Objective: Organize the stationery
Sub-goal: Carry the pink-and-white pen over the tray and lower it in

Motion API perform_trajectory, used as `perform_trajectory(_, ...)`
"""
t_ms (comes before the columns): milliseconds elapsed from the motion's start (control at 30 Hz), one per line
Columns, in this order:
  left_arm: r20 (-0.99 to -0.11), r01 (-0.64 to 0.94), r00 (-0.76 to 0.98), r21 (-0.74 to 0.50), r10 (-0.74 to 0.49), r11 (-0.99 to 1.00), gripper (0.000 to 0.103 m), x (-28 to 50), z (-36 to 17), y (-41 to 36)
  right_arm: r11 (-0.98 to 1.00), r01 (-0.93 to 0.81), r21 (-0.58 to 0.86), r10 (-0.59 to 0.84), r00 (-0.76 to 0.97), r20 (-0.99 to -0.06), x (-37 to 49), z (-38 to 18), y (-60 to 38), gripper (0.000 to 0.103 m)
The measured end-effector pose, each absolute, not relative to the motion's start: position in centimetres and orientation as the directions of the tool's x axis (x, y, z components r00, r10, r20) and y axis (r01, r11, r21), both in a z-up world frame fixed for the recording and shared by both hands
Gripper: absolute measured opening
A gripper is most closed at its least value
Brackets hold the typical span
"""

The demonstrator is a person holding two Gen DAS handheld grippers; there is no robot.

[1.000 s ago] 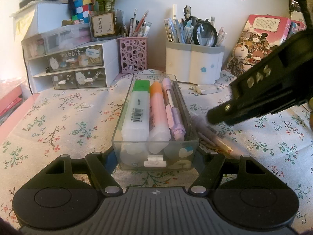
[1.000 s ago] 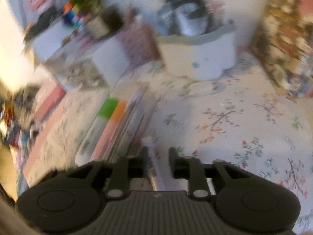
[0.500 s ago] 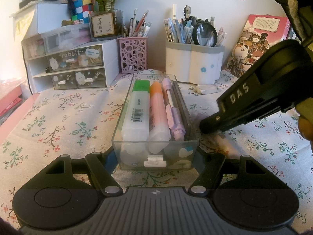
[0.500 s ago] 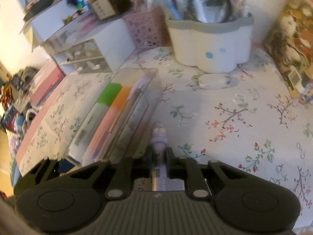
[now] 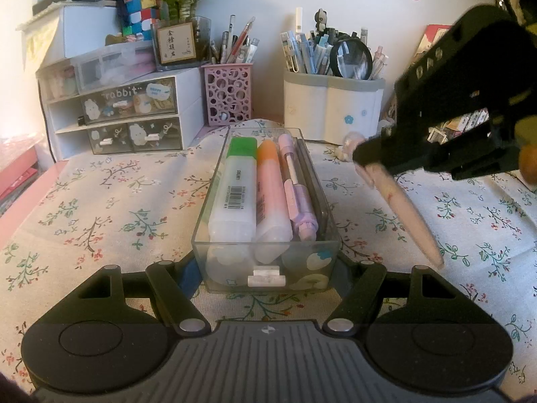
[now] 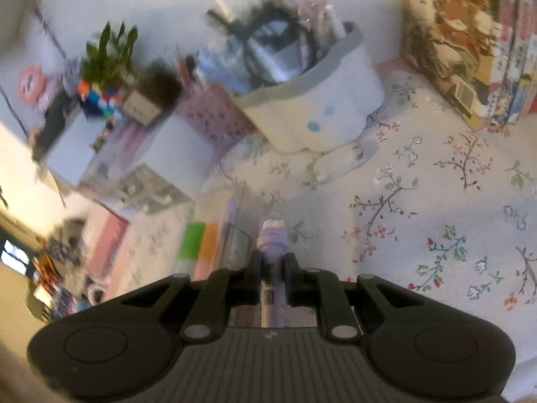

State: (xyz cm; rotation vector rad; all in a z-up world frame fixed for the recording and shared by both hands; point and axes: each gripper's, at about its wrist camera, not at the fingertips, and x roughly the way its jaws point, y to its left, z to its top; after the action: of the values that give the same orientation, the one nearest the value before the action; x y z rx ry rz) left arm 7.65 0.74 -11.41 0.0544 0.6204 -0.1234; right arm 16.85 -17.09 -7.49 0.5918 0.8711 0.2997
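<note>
Floral tablecloth (image 5: 100, 221); left jaws clamping clear tray (image 5: 265, 262), right jaws gripping pen (image 6: 271, 268).

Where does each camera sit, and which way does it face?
Left wrist: on the left gripper, shut on the clear drawer tray; faces the desk's back wall; right gripper enters from the right.
Right wrist: on the right gripper, shut on a purple pen; faces the floral tablecloth, tilted and blurred.
Shared: tray, pen, white pen holder.
</note>
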Motion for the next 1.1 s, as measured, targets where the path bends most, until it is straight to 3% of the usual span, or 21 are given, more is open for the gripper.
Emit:
perform_trajectory(500,-0.583,0.132,0.807,0.014,-0.099,0.991,0.072,7.6,-11.4,0.7,0.552,0.076,0.831,0.571,0.691,-0.443,16.6,-6.9,-18.8,0.007)
perform_trajectory(667,-0.583,0.133,0.806,0.014,-0.100,0.991,0.072,7.6,-11.4,0.7,0.548,0.068,0.834,0.580,0.688,-0.437,16.7,-6.7,-17.8,0.007)
perform_trajectory(1100,-0.583,0.134,0.806,0.014,-0.101,0.991,0.072,7.7,-11.4,0.7,0.699,0.020,0.715,0.534,0.650,-0.541,18.7,-6.5,-13.6,0.008)
